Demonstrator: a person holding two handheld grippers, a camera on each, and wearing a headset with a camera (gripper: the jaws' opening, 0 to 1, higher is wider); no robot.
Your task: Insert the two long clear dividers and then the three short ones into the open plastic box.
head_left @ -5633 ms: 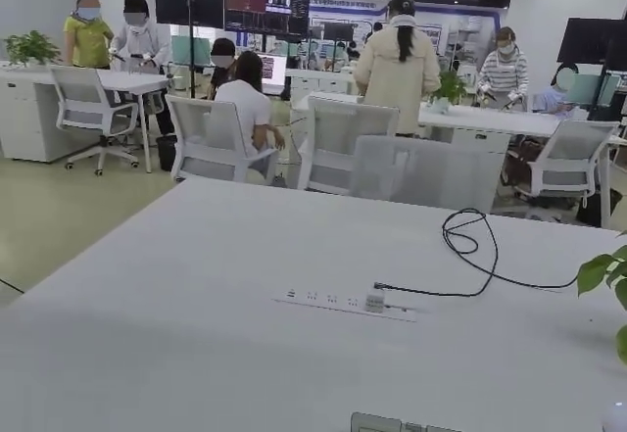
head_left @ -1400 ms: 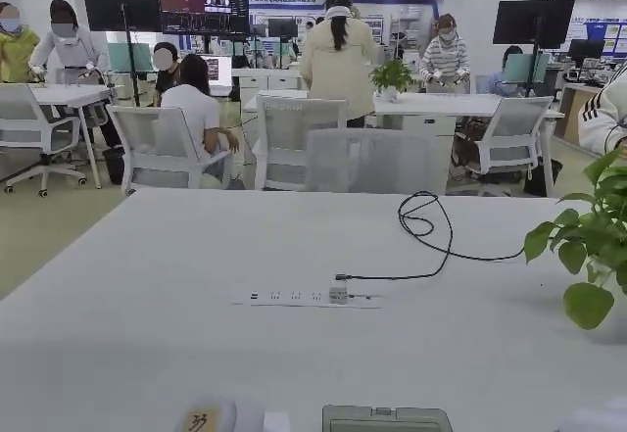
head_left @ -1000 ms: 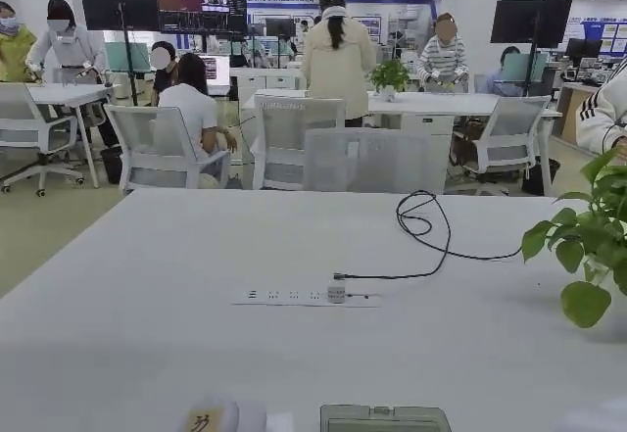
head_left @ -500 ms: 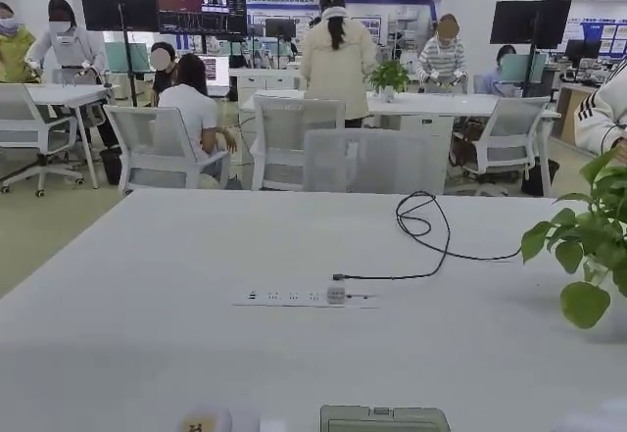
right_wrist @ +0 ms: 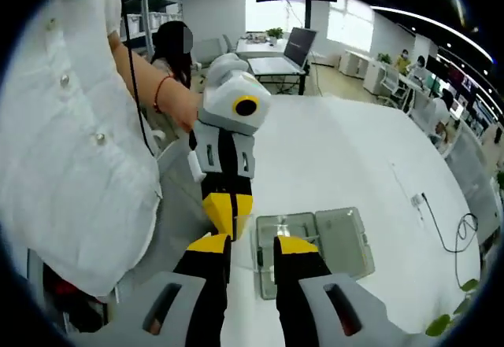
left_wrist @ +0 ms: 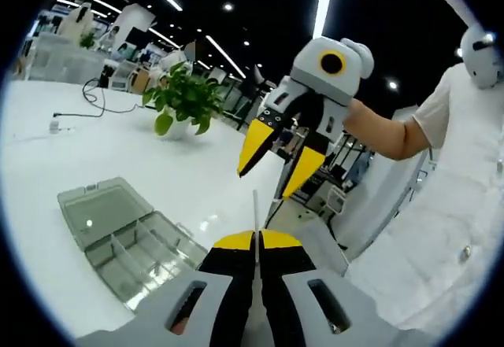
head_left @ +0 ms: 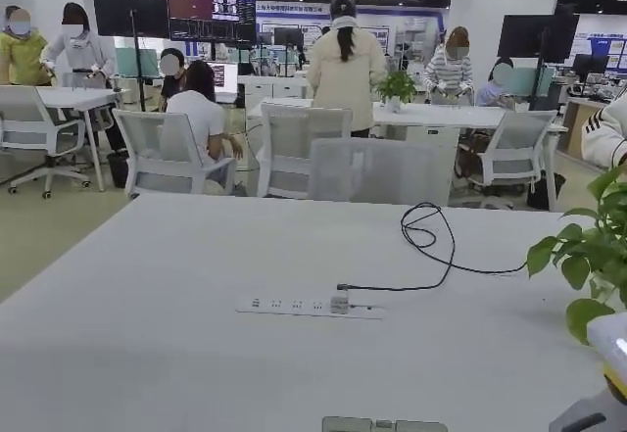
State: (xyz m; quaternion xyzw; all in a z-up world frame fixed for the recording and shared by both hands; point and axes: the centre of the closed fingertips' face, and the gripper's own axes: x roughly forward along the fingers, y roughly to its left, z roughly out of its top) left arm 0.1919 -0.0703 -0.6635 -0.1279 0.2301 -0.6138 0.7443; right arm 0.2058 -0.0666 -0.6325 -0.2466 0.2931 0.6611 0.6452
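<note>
**Office counter: a divider gripped, the box partly fitted**

White counter [head_left: 196, 354] is seen in an open-plan office, with people at desks and screens beyond its far edge. A power strip [head_left: 309, 307] lies near the middle of the counter, and a black cable [head_left: 431, 241] is looped behind it. A potted plant [head_left: 588, 256] stands at the right edge.

The open plastic box [left_wrist: 150, 260] is set at the near edge of the counter, and its lid [left_wrist: 106, 209] is folded back flat beside the base. Clear partition lines can be made out inside the base, so some dividers are judged to be seated already. Their number, and whether they are long or short, cannot be told. Nothing else is seen in the compartments.

A thin clear divider [left_wrist: 255, 205] is pinched edge-on between the closed jaws of the left tool [left_wrist: 256, 241] and held up in the air, above and just short of the box. Its length cannot be told. The right tool [left_wrist: 264, 182] is held facing the left one, jaws parted and nothing between them.

The task is judged to be under way but not finished: at least the held divider is left to be lowered into the box, and possibly others
</note>
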